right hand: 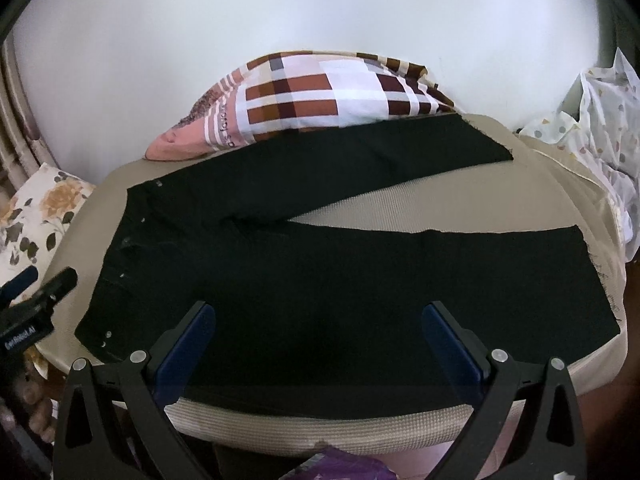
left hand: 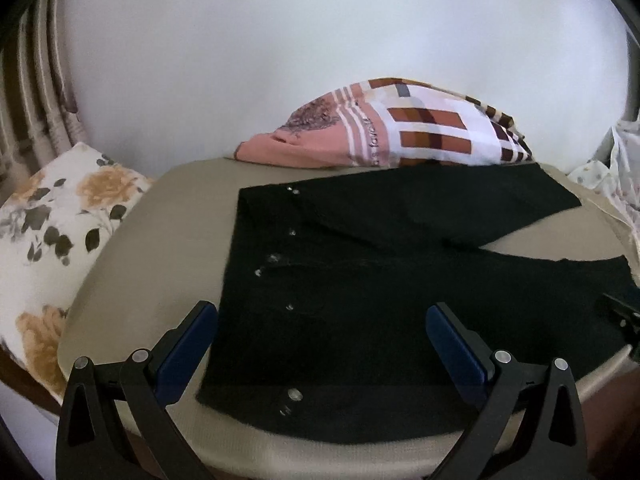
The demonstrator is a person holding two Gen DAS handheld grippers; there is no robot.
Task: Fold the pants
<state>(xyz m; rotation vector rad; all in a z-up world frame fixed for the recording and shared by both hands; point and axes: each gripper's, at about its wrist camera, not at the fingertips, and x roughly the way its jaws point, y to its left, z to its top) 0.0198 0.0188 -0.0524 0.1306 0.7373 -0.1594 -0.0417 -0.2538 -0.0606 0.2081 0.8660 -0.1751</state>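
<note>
Nearest in the left wrist view, the left gripper (left hand: 322,316) is hovering with its blue-padded fingers (left hand: 188,344) spread wide, gripping nothing, above the waist end of the black pants (left hand: 360,280). In the right wrist view the right gripper (right hand: 320,316) is likewise standing wide apart and empty over the near leg of the pants, its fingers (right hand: 452,344) poised above the cloth; whether they are touching it cannot be told.

The pants are lying flat on the beige cushioned bench (right hand: 400,428), waistband toward the left and the two legs running off to the right, parting in a narrow V that is showing the bench cover between them. Small metal studs (left hand: 295,394) are glinting along the waist end. The near leg's frayed hem is reaching the right edge of the bench; the far leg is angling away toward the back.

At the left edge of the right wrist view the left gripper is showing beside the waistband.

Farther back, a pink and brown checked cloth (right hand: 320,100) is lying heaped at the rear of the bench, touching the far leg. A floral cushion (left hand: 60,220) is sitting off to the left, and a dotted white fabric (right hand: 600,128) is bunching at the right, against a plain white wall (left hand: 320,60).
</note>
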